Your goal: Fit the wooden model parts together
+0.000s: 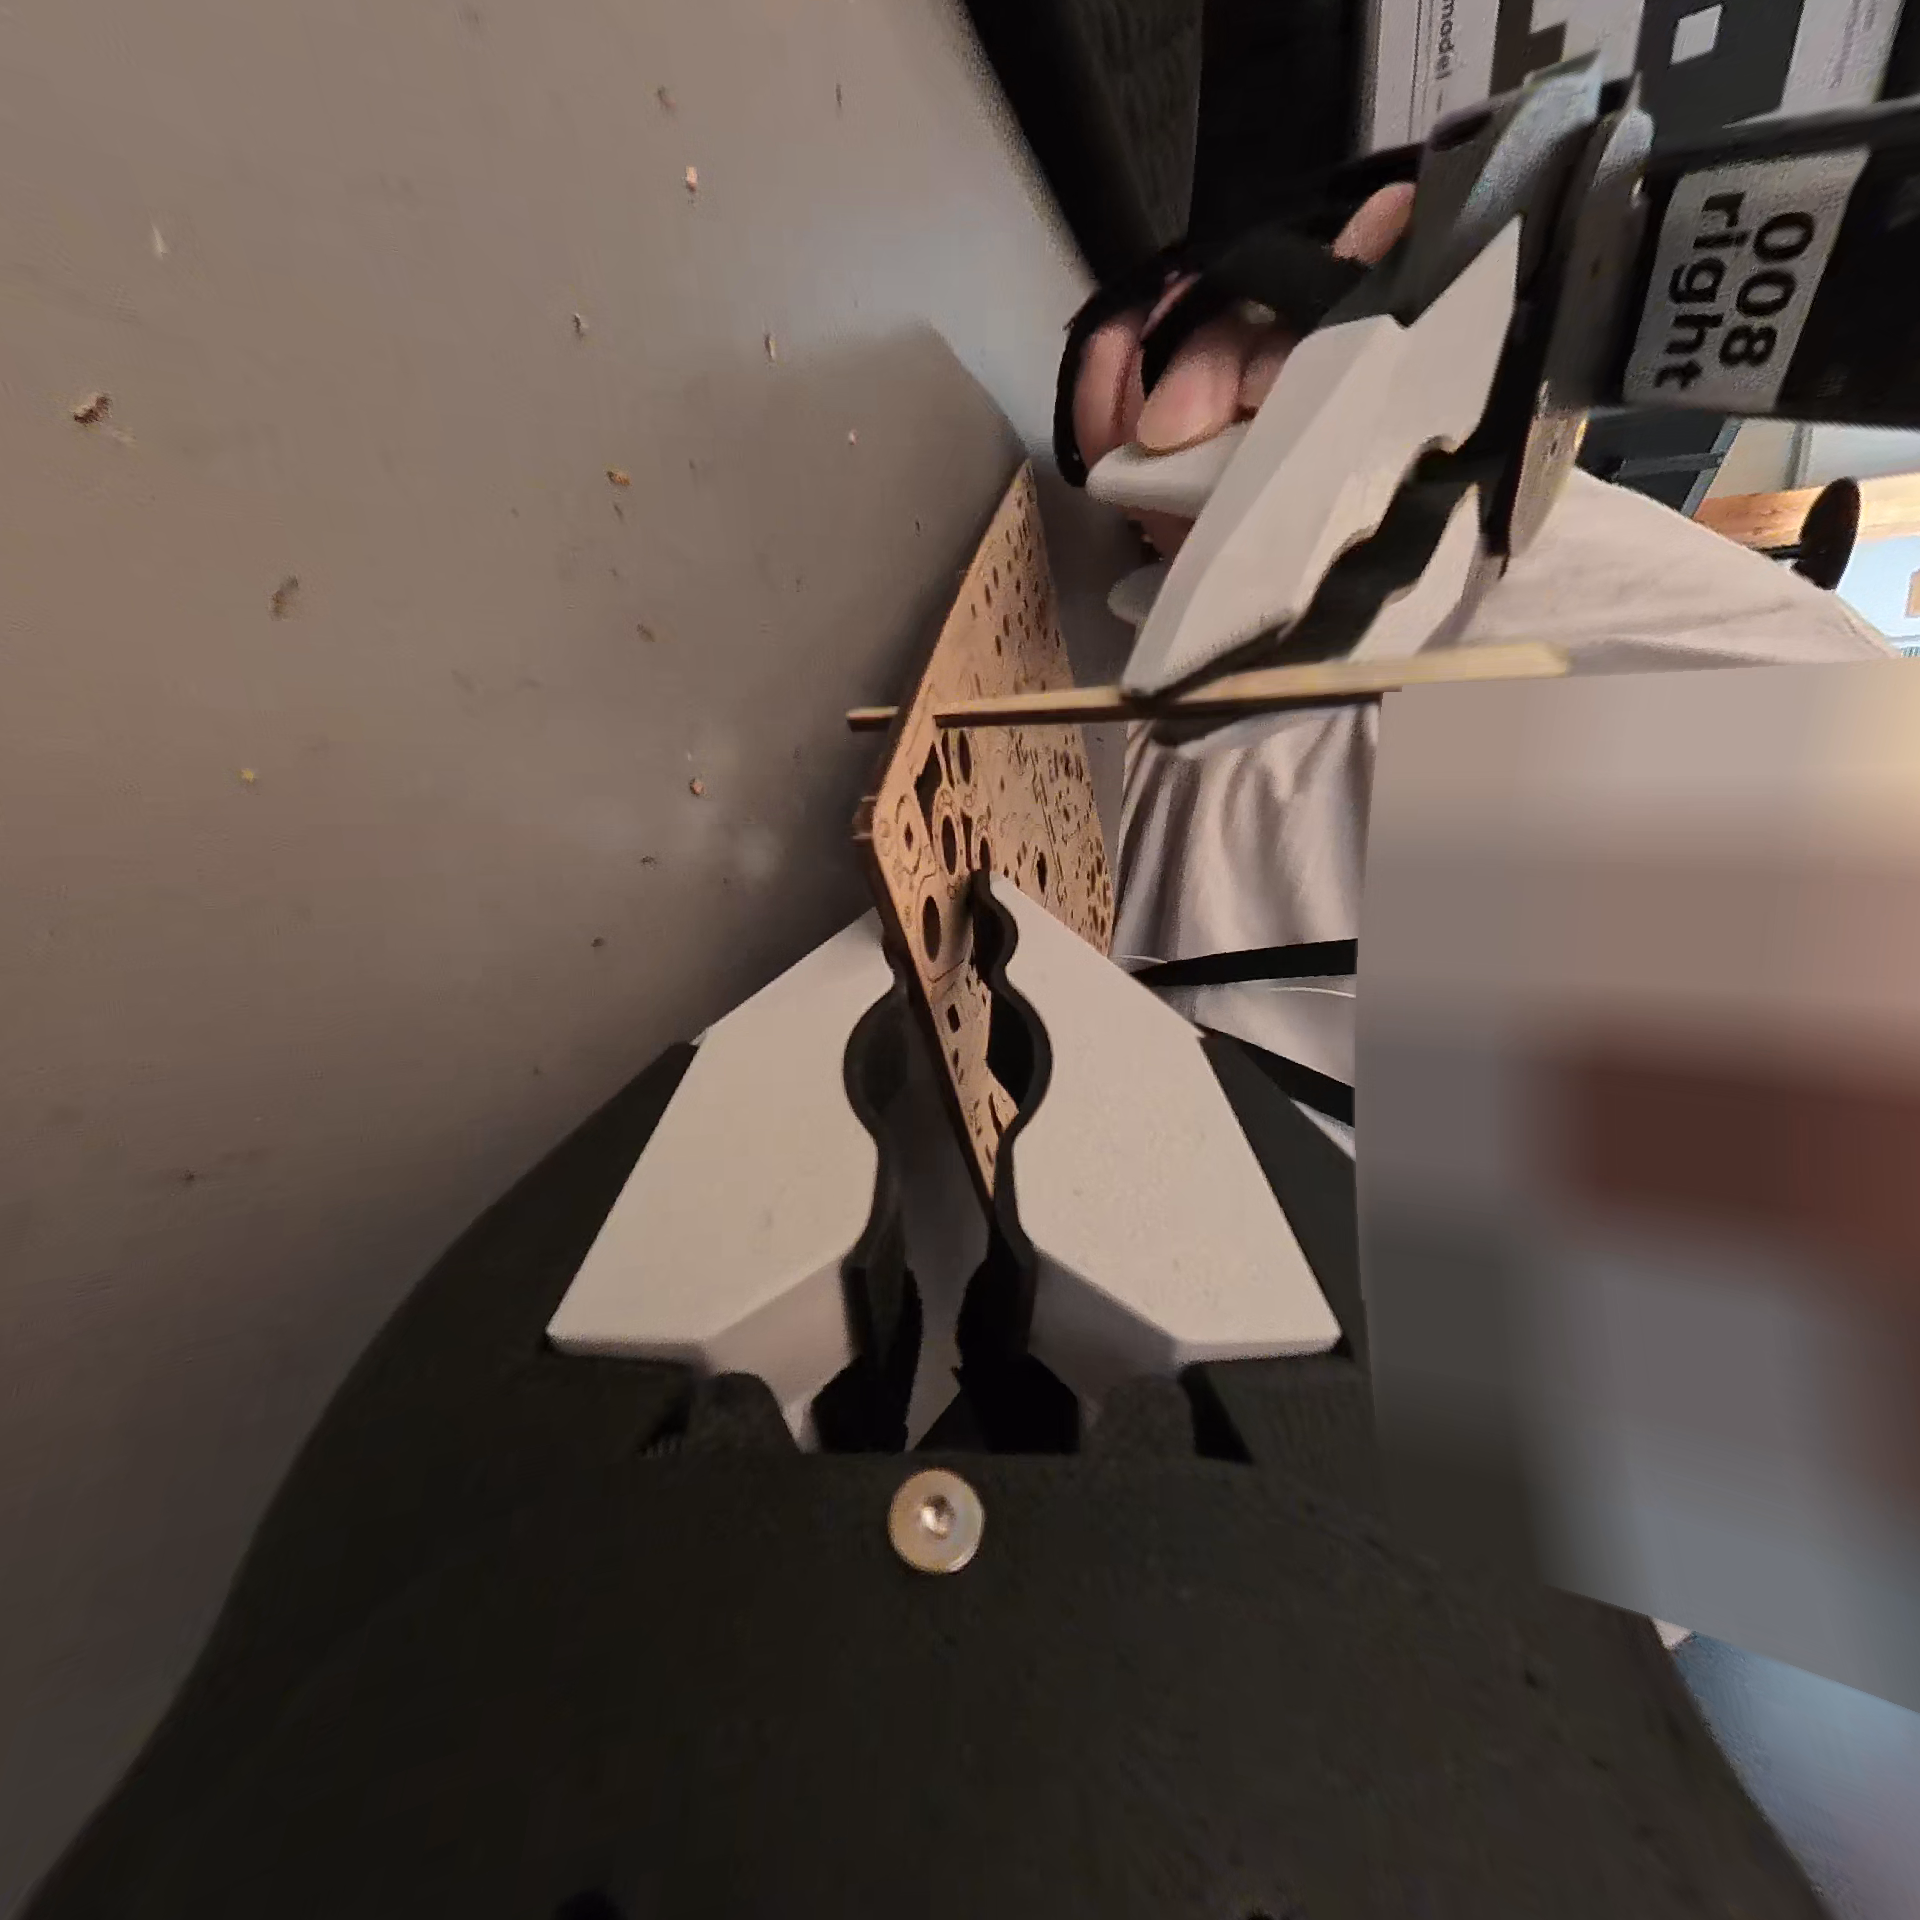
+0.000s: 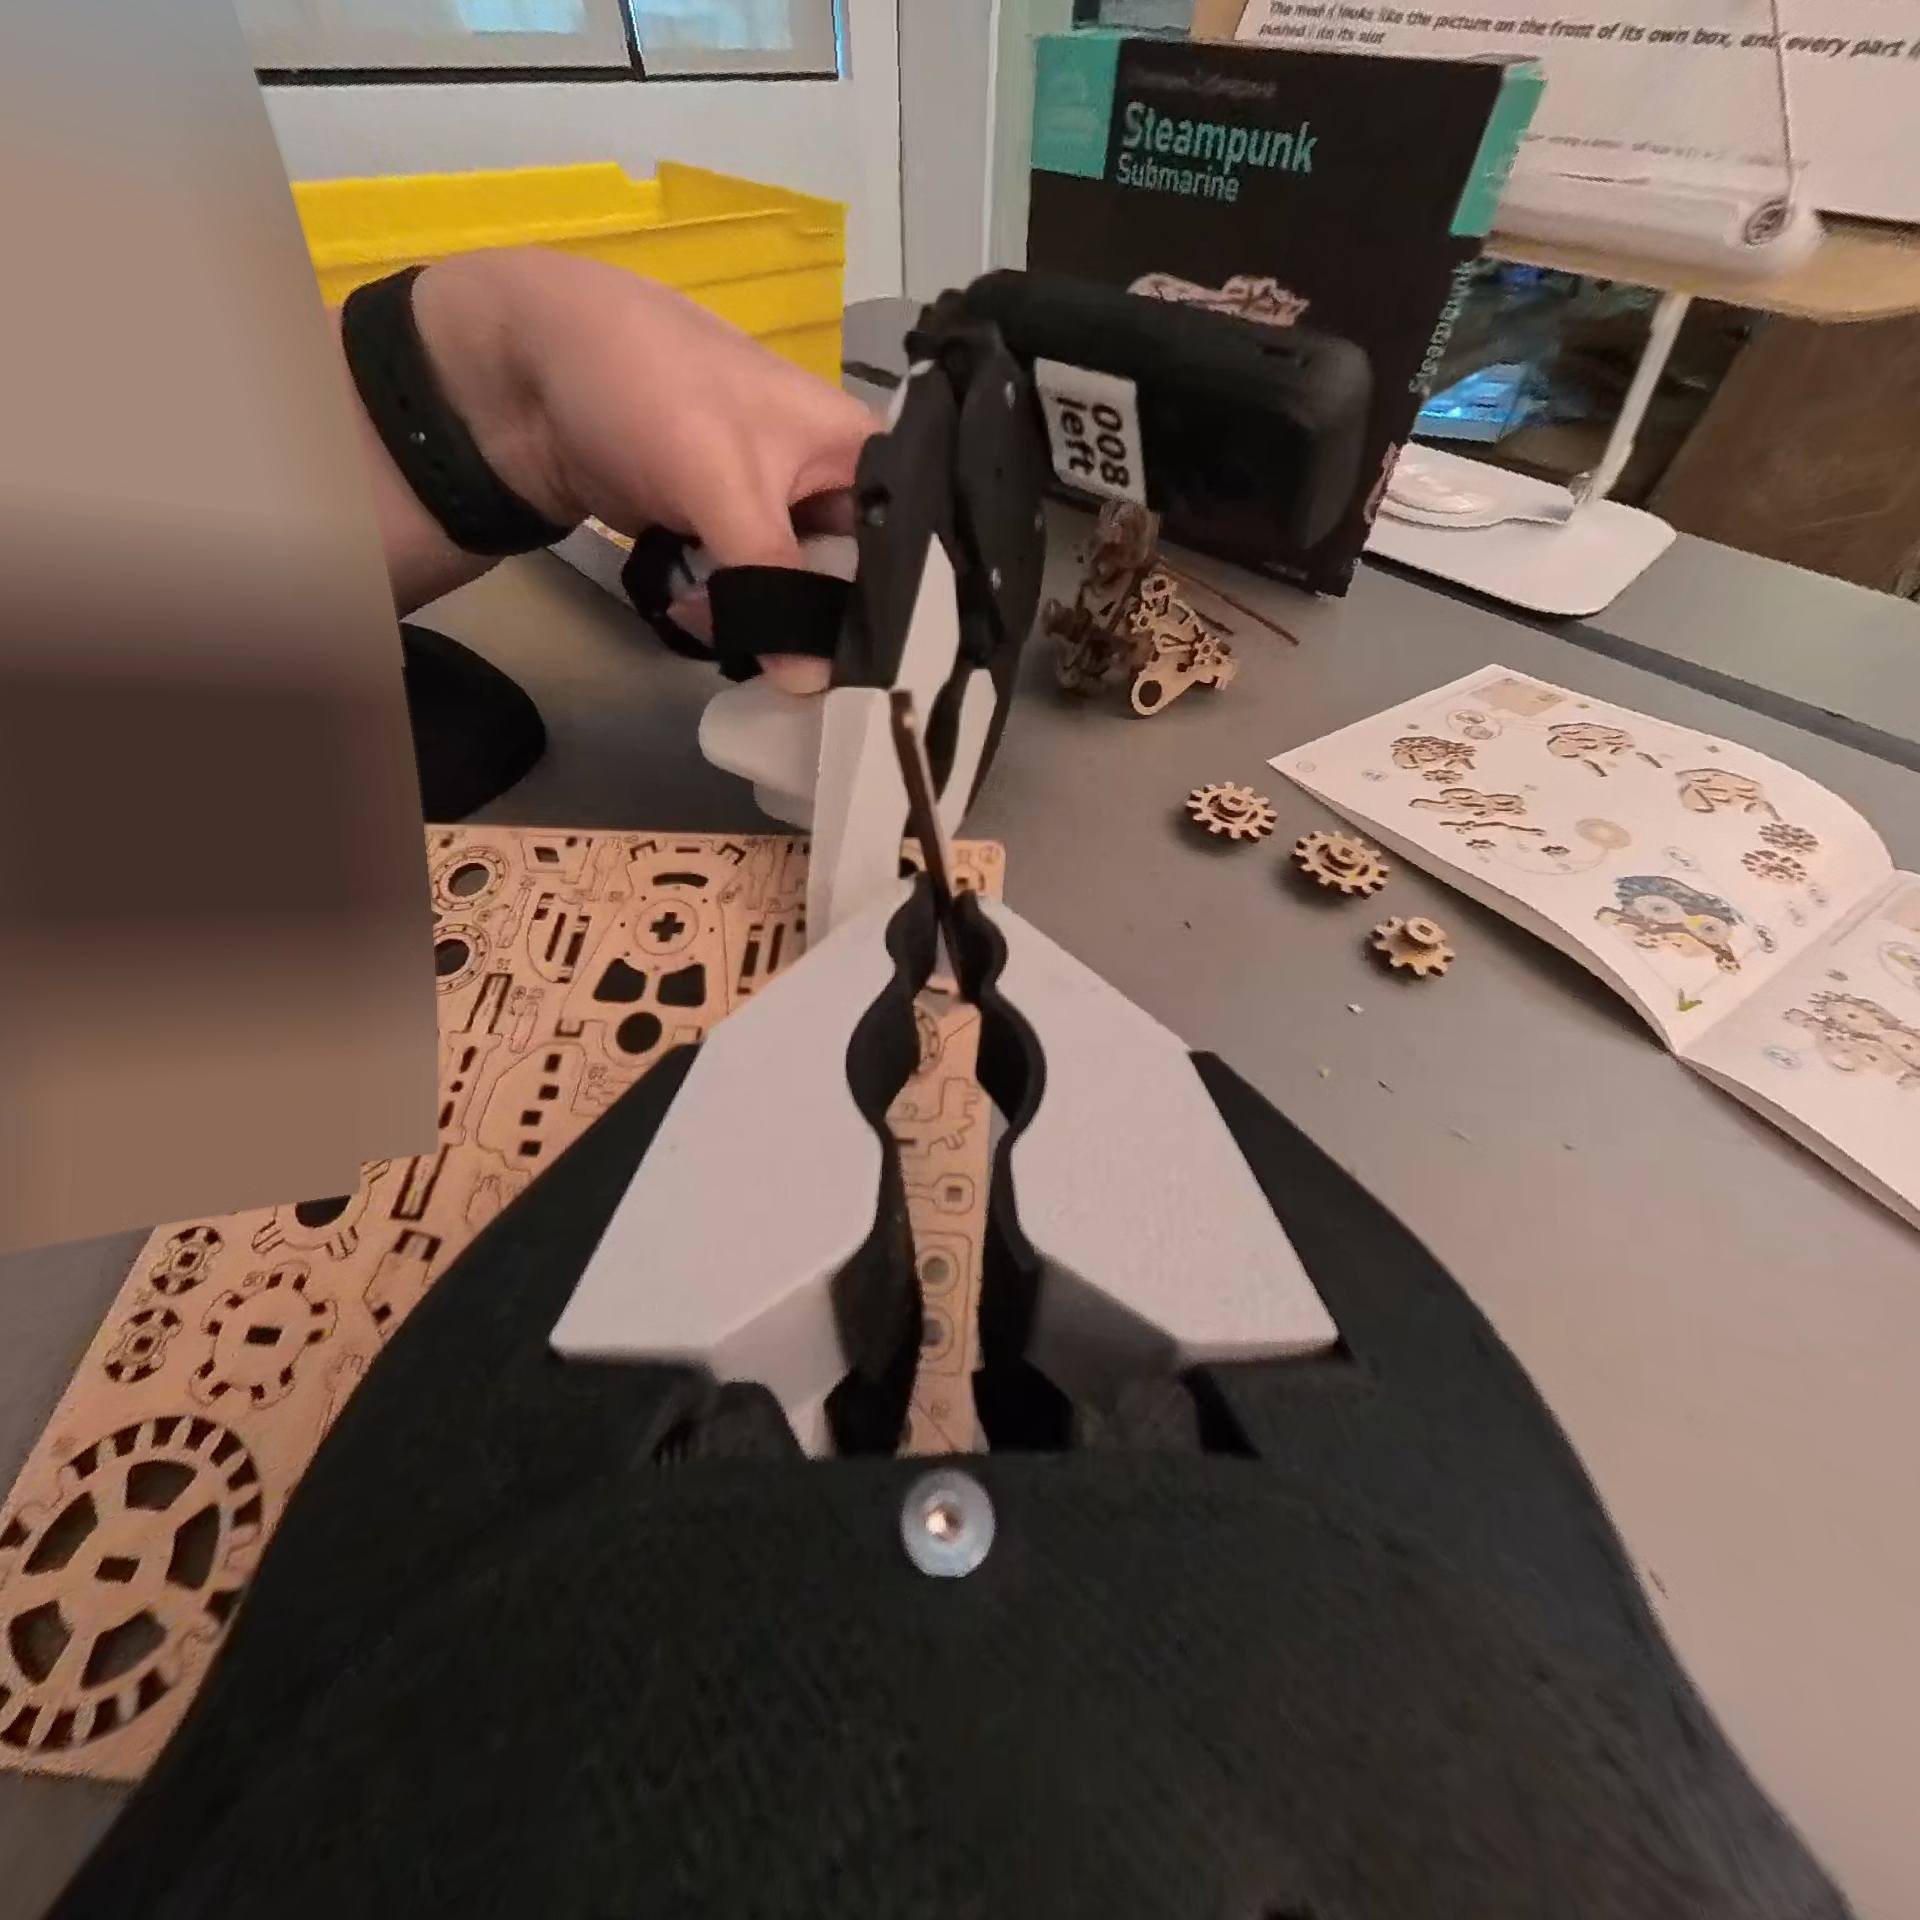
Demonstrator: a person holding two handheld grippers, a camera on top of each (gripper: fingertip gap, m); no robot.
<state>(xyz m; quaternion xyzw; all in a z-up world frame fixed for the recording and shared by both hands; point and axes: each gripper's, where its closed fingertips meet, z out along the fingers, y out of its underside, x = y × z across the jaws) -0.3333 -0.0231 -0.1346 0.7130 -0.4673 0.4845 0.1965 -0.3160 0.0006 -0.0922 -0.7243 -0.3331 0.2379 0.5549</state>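
Note:
My left gripper (image 1: 935, 914) is shut on a laser-cut wooden sheet (image 1: 1008, 623) and holds it upright on edge above the grey table (image 1: 416, 520). My right gripper (image 1: 1143, 686) is shut on a thin wooden stick (image 1: 1039, 710) that lies crosswise in its tips. The stick's far end pokes through the sheet and comes out on the other side. In the right wrist view my right gripper (image 2: 940, 904) meets the sheet, seen edge-on as a dark line (image 2: 920, 790), between the fingers of the left gripper (image 2: 904, 831). The stick is barely visible there.
Flat wooden part sheets (image 2: 623, 987) lie on the table under the grippers. To the right are three loose gears (image 2: 1340, 860) and an open instruction booklet (image 2: 1558, 831). Behind stand a partly built model (image 2: 1132, 623), the kit box (image 2: 1247, 208) and a yellow bin (image 2: 623, 239). The grippers' ends are close to 5 centimeters from one another.

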